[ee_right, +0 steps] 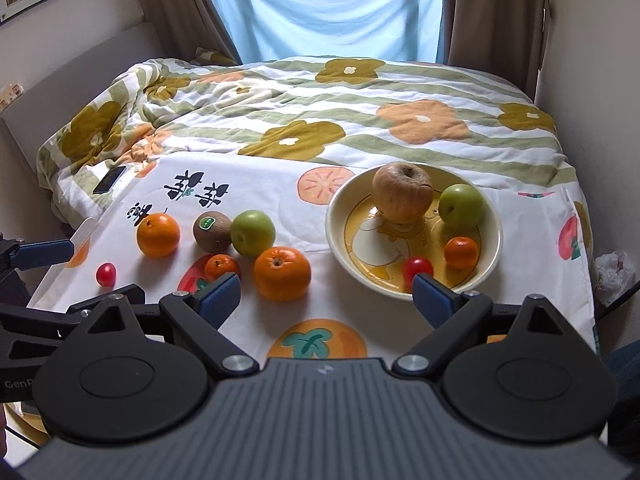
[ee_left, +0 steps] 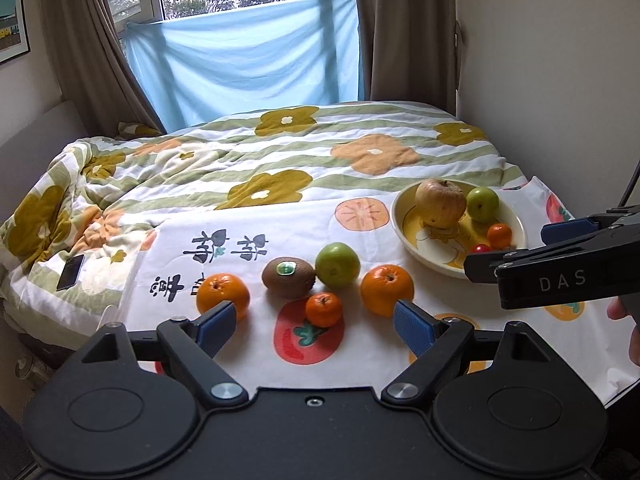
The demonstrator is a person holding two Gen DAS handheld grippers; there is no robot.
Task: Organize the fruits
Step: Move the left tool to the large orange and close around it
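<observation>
Fruits (ee_right: 282, 273) loose beside bowl (ee_right: 494, 240), both tools wide, empty.

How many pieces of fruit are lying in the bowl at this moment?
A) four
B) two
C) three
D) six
A: the bowl holds a brownish apple, a green apple, a small orange and a small red fruit; all other fruit lies on the cloth.
</observation>
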